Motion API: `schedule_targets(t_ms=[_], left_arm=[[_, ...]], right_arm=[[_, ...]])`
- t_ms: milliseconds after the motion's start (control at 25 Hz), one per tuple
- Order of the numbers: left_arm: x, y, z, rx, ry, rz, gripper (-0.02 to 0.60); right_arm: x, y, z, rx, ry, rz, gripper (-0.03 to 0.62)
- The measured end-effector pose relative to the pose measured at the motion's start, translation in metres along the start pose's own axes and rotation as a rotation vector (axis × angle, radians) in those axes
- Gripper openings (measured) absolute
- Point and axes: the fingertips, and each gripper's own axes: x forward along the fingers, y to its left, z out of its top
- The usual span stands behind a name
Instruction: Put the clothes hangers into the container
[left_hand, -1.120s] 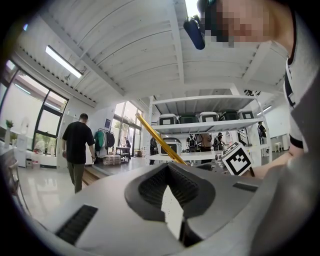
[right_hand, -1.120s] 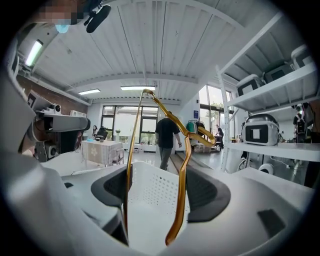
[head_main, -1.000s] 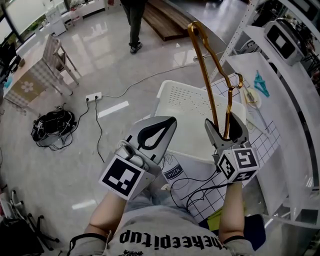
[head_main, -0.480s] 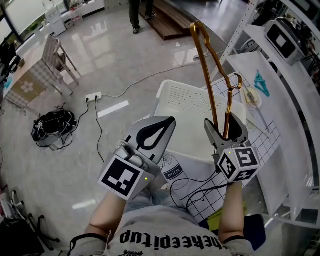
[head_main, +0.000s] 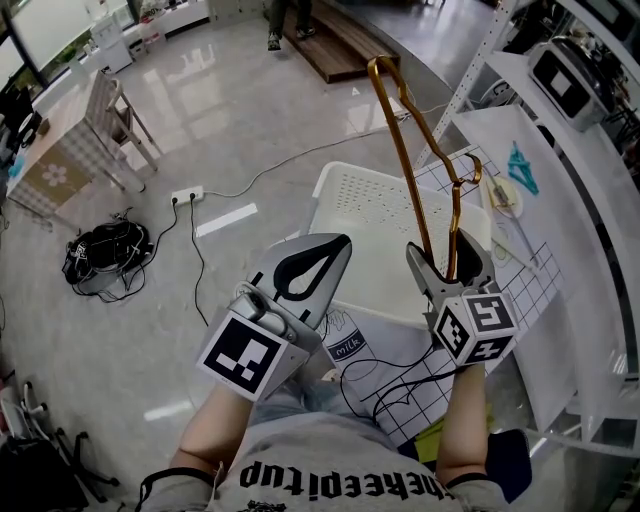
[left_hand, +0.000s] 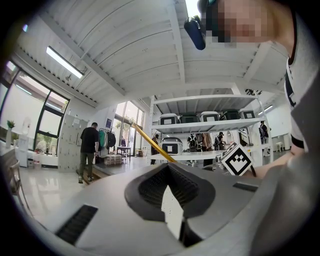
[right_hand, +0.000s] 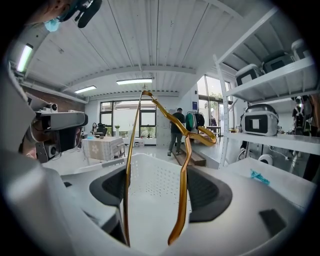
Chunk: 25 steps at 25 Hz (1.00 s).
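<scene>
Right gripper (head_main: 448, 256) fingers have just been opening; the gold hanger (right_hand: 183, 185), loose between them, could tip sideways and miss the white container (head_main: 335, 185) ahead of them. Left gripper (head_main: 336, 245) fingers are closed, empty.

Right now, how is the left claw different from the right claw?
The left claw is shut, its jaws together; the right claw is open, and its jaws have just been opening wider. The left claw has nothing in it; the right claw has the gold hanger standing between its jaws, apparently loose, above the white basket. Both are grey, and each carries a black-and-white marker cube.
</scene>
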Motion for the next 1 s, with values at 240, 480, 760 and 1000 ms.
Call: schedule_targets(t_ms=[240,480,760,1000], left_arm=[[-0.001,-0.001,0.002,0.003,-0.005,-0.001,0.014],[-0.004,-0.002,0.002,0.003,-0.009,-0.002,0.014],[-0.007,-0.003,0.004,0.005,-0.016,-0.018,0.014],[-0.007,-0.007,0.007,0.004,-0.022,-0.048,0.014]], right_arm=[[-0.002,0.002,0.008,-0.011,-0.036,0.002,0.392],[-0.007,0.003,0.018,0.025,-0.081,0.008,0.391],[-0.013,0.009,0.019,0.041,-0.088,0.021,0.341],[-0.022,0.014,0.02,0.034,-0.082,0.008,0.289]])
